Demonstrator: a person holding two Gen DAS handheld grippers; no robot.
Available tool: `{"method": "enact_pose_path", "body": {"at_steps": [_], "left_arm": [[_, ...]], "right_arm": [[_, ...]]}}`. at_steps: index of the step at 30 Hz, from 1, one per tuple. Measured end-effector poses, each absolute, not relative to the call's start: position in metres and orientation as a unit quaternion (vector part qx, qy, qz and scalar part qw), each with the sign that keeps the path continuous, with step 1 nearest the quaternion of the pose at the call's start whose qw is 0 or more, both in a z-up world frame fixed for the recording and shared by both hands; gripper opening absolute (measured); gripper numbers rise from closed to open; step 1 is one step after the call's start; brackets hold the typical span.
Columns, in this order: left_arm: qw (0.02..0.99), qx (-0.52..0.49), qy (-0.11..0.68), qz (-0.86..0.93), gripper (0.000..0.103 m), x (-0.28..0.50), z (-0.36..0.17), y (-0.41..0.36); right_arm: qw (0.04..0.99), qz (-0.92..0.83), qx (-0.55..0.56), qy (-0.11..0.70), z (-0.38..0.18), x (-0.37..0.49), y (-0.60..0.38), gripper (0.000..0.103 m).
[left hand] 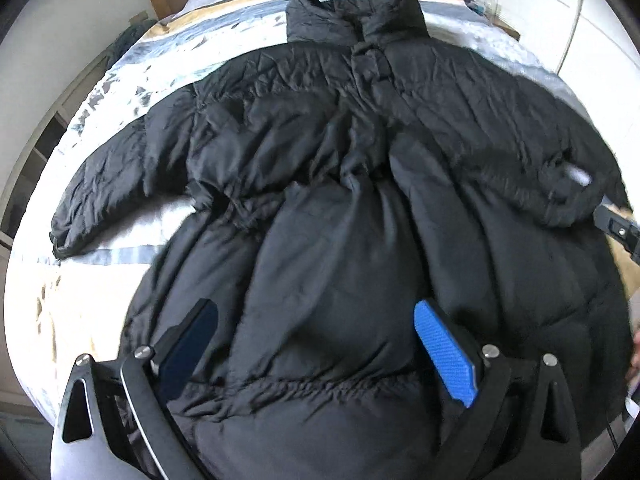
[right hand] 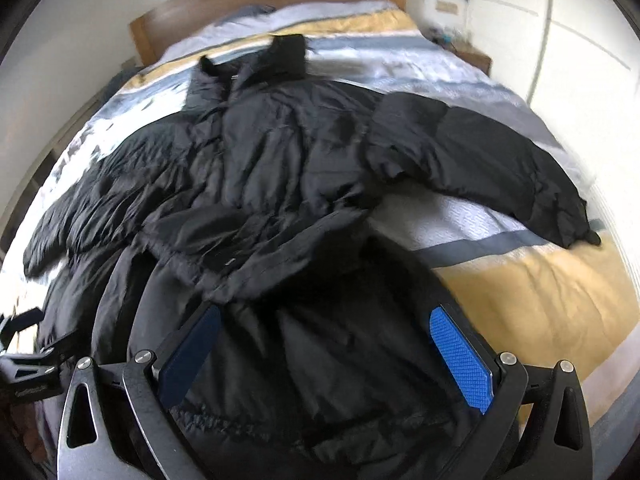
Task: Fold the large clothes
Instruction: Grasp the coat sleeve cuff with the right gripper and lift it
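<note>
Count: one black coat [left hand: 340,184], two sleeves, two grippers.
Place: spread flat on the bed [left hand: 92,264].
Direction: collar toward the headboard [right hand: 256,4], hem near.
Left gripper [left hand: 316,344]: fingers apart, above the hem.
Right gripper [right hand: 326,348]: fingers apart, holding nothing.

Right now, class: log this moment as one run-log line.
coat: spread flat on bed, unfolded | left gripper: open over hem | right gripper: open over hem

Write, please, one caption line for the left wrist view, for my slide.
Open left gripper above the hem of a black puffer coat spread face-up on a striped bed, sleeves out.
</note>
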State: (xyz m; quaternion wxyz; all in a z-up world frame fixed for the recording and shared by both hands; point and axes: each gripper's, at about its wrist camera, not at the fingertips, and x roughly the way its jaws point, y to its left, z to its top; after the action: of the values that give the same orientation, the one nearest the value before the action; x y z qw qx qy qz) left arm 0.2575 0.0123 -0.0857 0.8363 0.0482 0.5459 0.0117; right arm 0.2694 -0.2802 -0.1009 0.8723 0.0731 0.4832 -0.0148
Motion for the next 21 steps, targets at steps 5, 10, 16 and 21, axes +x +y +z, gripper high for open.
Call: {"method": "enact_pose_path", "body": {"at_steps": [5,10,16,21], "left_arm": [[0.830,0.049,0.556,0.019,0.099,0.281,-0.053,0.014],[0.826,0.046,0.559,0.052,0.099,0.318,-0.037,0.006],[0.827,0.024,0.557,0.074,0.099,0.346,-0.028,-0.006],[0.817,0.027,0.569,0.086,0.099,0.356,-0.032,-0.016]], "right_arm": [[0.864,-0.069,0.155,0.474,-0.101,0.294,-0.348,0.102],[0.842,-0.127,0.249,0.461,-0.128,0.315,-0.428,0.102],[0.784,-0.156,0.395,0.453,-0.176,0.325,-0.507,0.103],[0.749,-0.174,0.503,0.395,-0.198,0.322,-0.553,0.103]]}}
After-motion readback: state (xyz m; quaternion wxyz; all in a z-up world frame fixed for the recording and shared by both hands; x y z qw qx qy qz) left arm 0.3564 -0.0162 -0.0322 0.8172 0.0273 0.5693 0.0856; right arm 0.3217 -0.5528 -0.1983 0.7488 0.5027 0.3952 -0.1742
